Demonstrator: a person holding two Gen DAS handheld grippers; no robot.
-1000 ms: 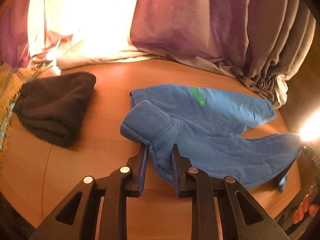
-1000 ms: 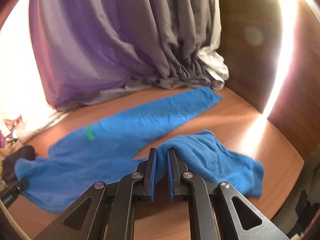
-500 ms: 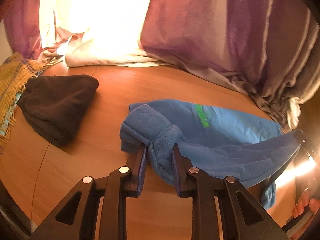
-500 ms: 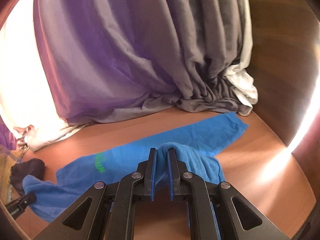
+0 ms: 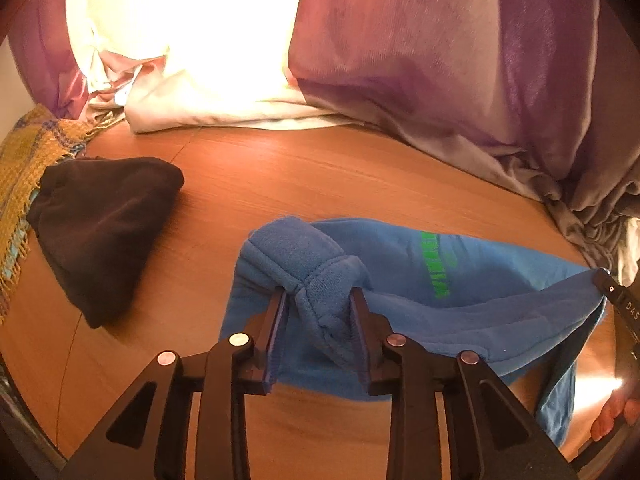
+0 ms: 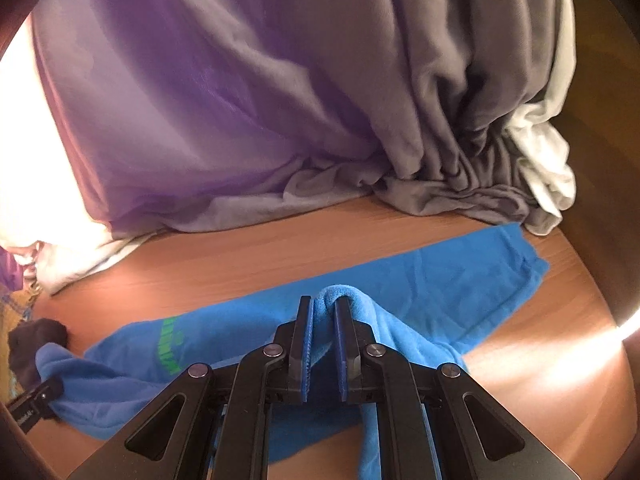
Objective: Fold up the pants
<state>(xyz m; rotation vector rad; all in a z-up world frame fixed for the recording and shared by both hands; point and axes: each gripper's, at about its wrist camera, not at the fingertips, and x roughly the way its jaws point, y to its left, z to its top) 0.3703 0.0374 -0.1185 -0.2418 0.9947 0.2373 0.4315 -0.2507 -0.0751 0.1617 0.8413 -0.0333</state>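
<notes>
The blue pants lie across the wooden tabletop, one leg stretched flat toward the heap of grey and purple curtain at the far side, its cuff ending just short of the bunched grey folds there. The left gripper has its jaws clamped on a thick bunch of the waist end, which bulges up and rolls over above the fingers. The right gripper has its jaws pressed nearly together on a thin fold of the other leg, held up off the tabletop so the cloth drapes down on both sides of it and over the flat leg beyond. A green print shows on the pants near the waist, between the two grippers. Seen from the left wrist, the right gripper's black body sits at the far end of the pants with the fabric slung from it, and fingertips of the person's hand show below it. To the waist side of the pants, well apart from them, lies a dark folded garment, and beyond that a yellow woven cloth with a fringe hangs at the tabletop's edge, touching the dark garment. Behind the pants, a white cloth glows under strong light beside the purple curtain. Bare wood lies between the pants and the curtain; a bright streak of light falls on the tabletop past the cuff end.
</notes>
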